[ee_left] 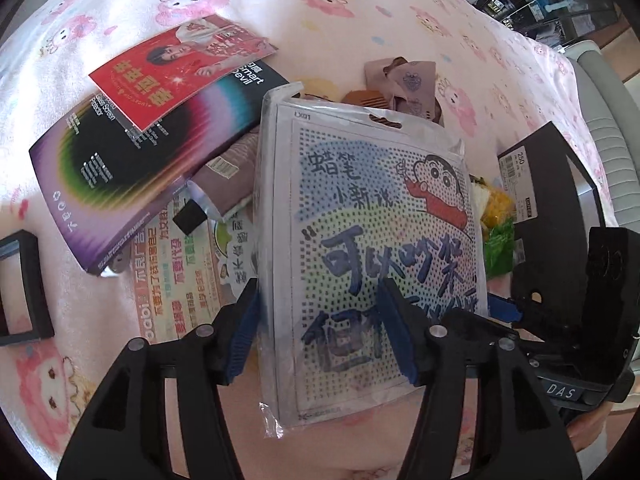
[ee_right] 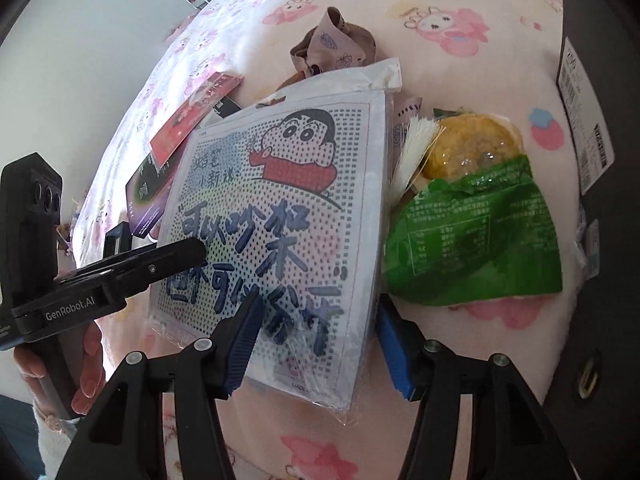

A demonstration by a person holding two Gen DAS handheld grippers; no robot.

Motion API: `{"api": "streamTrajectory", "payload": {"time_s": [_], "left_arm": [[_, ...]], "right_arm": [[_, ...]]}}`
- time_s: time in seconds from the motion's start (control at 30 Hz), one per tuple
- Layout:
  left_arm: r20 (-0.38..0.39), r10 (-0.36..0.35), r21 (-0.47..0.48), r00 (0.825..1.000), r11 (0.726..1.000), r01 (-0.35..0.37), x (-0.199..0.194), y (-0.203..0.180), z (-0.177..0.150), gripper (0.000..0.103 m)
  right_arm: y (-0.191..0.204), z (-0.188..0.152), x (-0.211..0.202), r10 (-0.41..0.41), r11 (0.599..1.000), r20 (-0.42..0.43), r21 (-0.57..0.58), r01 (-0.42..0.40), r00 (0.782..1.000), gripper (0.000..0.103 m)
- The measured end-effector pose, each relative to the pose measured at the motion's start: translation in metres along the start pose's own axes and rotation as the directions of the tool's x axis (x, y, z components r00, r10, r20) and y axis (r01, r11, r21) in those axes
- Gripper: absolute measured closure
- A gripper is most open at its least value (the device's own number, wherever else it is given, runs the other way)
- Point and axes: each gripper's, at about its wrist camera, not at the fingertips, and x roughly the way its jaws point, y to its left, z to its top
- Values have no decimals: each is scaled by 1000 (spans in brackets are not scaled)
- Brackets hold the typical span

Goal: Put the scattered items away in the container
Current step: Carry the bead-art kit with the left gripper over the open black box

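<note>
A flat cartoon-printed packet (ee_left: 372, 216) (ee_right: 280, 216) in a clear sleeve lies tilted on top of a pile of items on the pink blanket. My left gripper (ee_left: 320, 284) is open astride the packet's left edge, one finger over its printed face and the other beside the edge. My right gripper (ee_right: 318, 300) is open at the packet's right edge, its left finger over the face and its right pad just outside the edge. Neither pair of pads presses on the packet. The black container (ee_left: 560, 184) (ee_right: 600, 152) stands to the right.
Left of the packet lie a red card (ee_left: 172, 72), a purple-black box (ee_left: 132, 176) and a colourful leaflet (ee_left: 176, 280). A green wrapper (ee_right: 476, 236) and a yellow snack (ee_right: 468, 148) sit between the packet and the container. Crumpled brown wrapping (ee_right: 336, 48) lies behind. A hand grips the left handle (ee_right: 36, 240).
</note>
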Motion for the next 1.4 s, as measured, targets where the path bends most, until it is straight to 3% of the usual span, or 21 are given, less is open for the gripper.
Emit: {"api": "streamTrajectory", "payload": {"time_s": [0.13, 0.33, 0.57, 0.87, 1.13, 1.27, 1.4], "left_arm": [[41, -58, 15, 997, 998, 58, -32, -14, -20, 44], [133, -77, 55, 988, 996, 71, -85, -46, -46, 44], [150, -98, 124, 984, 989, 80, -98, -95, -56, 44], [132, -180, 207, 975, 967, 151, -77, -181, -43, 44], [82, -232, 268, 969, 942, 202, -33, -268, -12, 44], [38, -217, 271, 975, 942, 199, 1, -299, -2, 44], [-7, -179, 249, 984, 952, 175, 35, -312, 6, 44]], "right_arm": [[10, -13, -44, -2, 999, 69, -33, 5, 998, 50], [25, -37, -103, -5, 995, 168, -97, 22, 986, 50], [5, -55, -146, -18, 997, 225, -65, 34, 974, 50], [-45, -55, -204, -117, 991, 293, -31, 132, 949, 50], [-119, -40, -248, -205, 979, 326, 47, 200, 923, 50], [-159, -30, -246, -246, 969, 295, 84, 231, 923, 50], [-196, -19, -230, -234, 970, 229, 119, 211, 945, 50]]}}
